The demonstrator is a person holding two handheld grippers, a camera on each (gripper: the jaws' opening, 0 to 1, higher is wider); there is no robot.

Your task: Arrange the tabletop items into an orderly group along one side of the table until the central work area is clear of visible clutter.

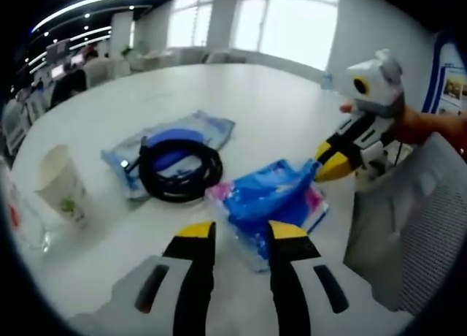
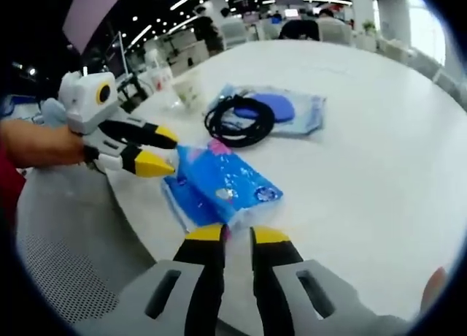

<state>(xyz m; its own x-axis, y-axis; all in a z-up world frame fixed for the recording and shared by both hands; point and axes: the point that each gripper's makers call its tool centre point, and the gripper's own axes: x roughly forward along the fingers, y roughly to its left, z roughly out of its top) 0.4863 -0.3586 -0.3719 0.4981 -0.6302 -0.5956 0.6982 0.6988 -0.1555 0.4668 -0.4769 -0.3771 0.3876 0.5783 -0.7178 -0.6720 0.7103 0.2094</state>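
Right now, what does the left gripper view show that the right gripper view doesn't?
Left gripper view: bright windows behind the table, and a clear container, too blurred to identify, beside the paper cup.

Right gripper view: a pale purple panel hanging above.

Both: the white table, the paper cup, the black cable coil lying on a flat blue pouch, the blue packet, a mesh chair, the left gripper and the right gripper.
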